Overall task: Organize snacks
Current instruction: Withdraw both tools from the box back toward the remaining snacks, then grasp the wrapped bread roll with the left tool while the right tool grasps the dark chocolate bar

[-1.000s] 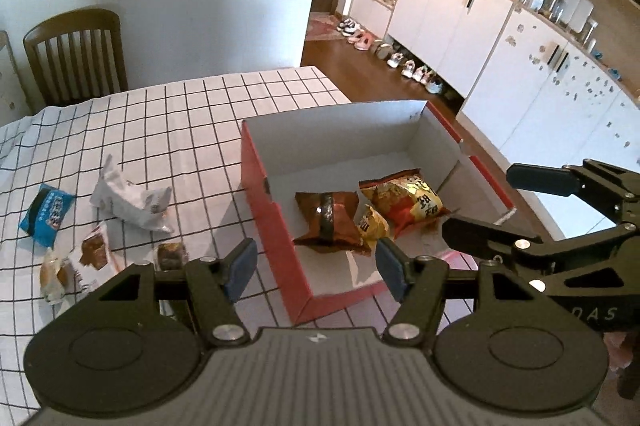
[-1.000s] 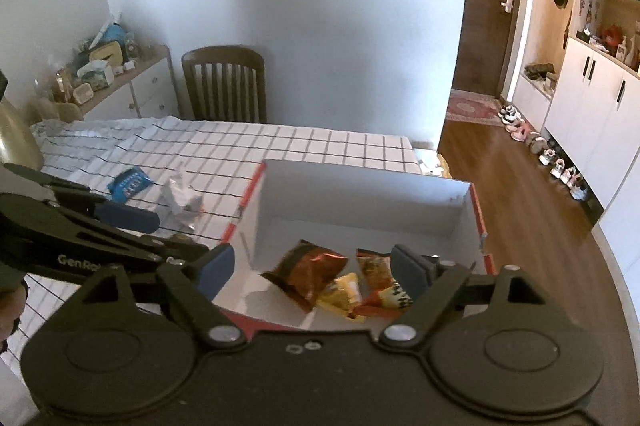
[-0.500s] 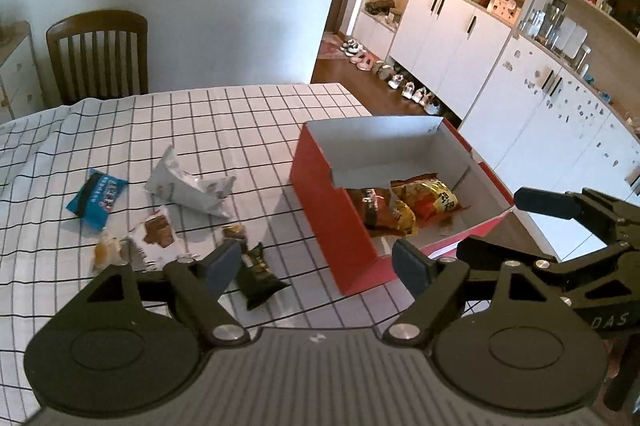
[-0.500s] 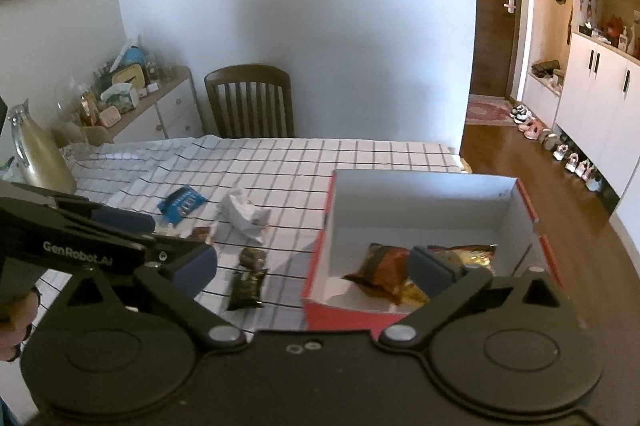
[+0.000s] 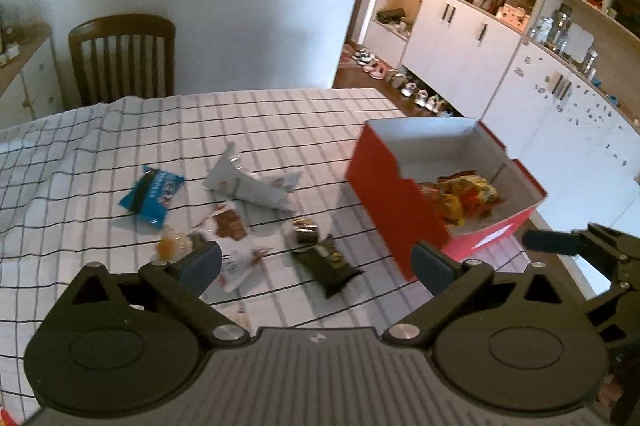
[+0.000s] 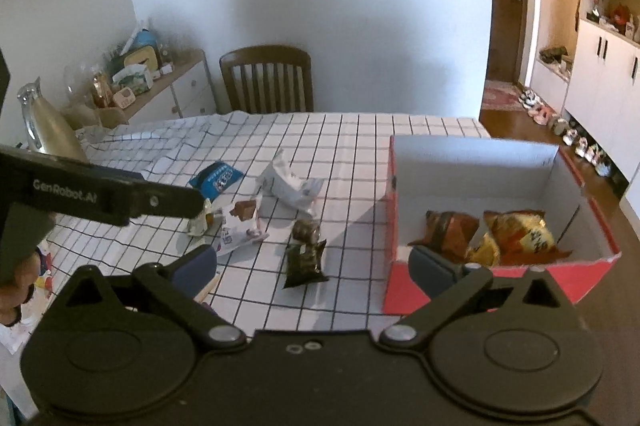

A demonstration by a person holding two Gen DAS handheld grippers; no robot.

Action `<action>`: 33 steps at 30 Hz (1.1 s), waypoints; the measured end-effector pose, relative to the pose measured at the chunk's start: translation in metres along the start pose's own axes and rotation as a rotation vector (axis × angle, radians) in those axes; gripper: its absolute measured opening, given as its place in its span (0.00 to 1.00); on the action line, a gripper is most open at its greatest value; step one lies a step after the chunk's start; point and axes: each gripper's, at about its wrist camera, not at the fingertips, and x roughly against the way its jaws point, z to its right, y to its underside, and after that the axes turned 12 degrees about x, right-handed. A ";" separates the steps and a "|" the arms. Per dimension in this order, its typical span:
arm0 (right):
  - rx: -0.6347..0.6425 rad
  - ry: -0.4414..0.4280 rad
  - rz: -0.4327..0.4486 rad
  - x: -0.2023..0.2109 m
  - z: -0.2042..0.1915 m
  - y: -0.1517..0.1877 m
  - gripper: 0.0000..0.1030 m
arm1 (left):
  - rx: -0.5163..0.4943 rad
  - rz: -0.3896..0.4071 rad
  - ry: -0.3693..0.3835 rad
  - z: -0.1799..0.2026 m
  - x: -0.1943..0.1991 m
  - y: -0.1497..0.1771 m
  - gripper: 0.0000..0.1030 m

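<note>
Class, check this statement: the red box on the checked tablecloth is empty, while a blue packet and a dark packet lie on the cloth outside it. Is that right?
Not quite. The red box is not empty: the right wrist view shows snack bags inside it. The blue packet and dark packet do lie on the checked tablecloth outside it.

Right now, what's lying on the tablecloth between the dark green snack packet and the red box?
Nothing: in the right wrist view, only bare checked tablecloth separates the dark green snack packet from the red box.

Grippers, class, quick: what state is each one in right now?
Left gripper: jaws opening, nothing between them.
Right gripper: jaws open, holding nothing.
</note>
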 end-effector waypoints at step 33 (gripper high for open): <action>0.035 0.071 -0.266 -0.161 -0.027 0.001 0.70 | 0.155 -0.115 -0.201 -0.142 -0.129 -0.005 0.98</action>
